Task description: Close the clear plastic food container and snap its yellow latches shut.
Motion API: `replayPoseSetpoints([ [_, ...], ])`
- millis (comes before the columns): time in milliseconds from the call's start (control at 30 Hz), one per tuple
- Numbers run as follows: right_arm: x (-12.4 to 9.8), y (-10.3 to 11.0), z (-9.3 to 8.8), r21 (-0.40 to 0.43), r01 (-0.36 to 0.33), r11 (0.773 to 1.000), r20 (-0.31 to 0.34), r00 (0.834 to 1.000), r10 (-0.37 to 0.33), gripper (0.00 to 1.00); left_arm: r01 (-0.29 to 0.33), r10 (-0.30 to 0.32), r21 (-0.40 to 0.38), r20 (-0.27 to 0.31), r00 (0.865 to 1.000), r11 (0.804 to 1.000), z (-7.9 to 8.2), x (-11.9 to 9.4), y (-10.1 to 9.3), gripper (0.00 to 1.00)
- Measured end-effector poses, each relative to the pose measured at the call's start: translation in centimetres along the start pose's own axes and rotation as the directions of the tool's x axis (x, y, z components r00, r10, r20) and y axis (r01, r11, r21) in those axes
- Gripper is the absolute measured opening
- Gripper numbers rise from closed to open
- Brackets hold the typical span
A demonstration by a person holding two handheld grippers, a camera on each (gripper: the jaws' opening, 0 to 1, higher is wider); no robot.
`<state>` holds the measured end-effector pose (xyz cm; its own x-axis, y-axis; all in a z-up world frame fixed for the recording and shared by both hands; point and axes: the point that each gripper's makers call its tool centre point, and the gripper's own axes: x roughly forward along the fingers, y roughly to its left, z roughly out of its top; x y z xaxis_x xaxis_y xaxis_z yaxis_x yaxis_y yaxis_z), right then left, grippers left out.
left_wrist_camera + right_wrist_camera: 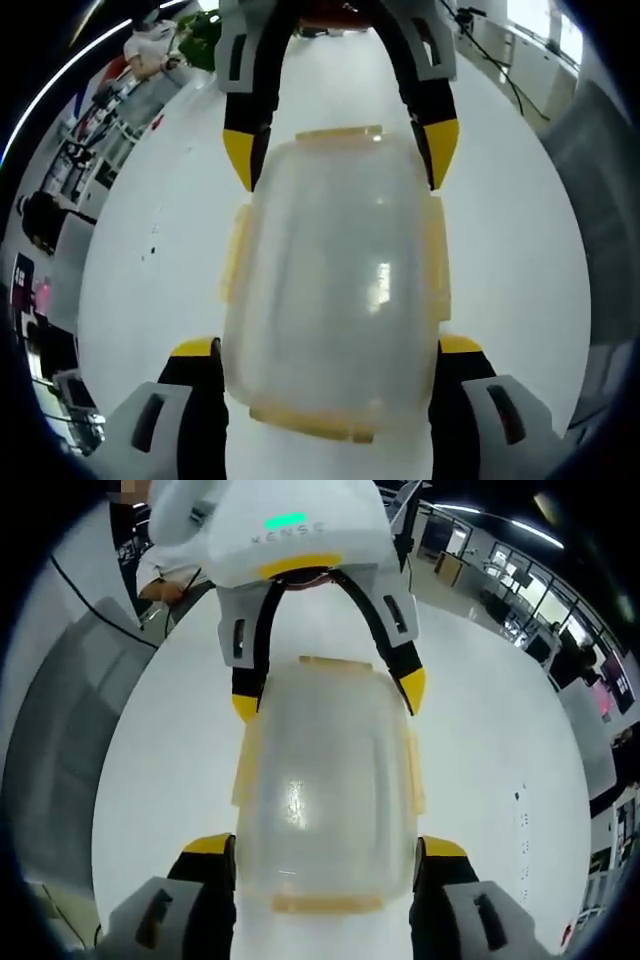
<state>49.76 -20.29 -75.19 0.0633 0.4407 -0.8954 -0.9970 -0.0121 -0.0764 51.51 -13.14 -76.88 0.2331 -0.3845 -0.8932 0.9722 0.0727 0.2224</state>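
The clear container [335,290] lies on the white worktop [150,270], lid on, nothing visible inside. Left gripper [325,350] and right gripper [325,845] have jaws apart, flanking opposite ends.

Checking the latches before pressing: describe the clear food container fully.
The clear food container is a rounded rectangular box of cloudy translucent plastic, lid on, lying flat on the white table. Yellow latches line all four sides. The left gripper and right gripper bracket opposite ends, jaws beside its walls; contact is unclear.
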Motion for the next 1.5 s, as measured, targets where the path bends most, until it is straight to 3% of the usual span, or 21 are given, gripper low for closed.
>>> replayPoseSetpoints([
  [633, 0.6, -1.5, 1.0, -0.022, -0.007, 1.000, 0.007, 1.000, 0.008, 0.71, -0.007, 0.008, -0.038, 0.029, 1.000, 0.999, -1.1, -0.2, 1.4, 0.81],
  [1500, 0.8, -3.9, 1.1, -0.027, -0.008, 1.000, 0.005, 1.000, 0.009, 0.71, -0.007, 0.008, -0.019, 0.019, 1.000, 1.000, -1.5, 0.3, 3.7, 0.81],
])
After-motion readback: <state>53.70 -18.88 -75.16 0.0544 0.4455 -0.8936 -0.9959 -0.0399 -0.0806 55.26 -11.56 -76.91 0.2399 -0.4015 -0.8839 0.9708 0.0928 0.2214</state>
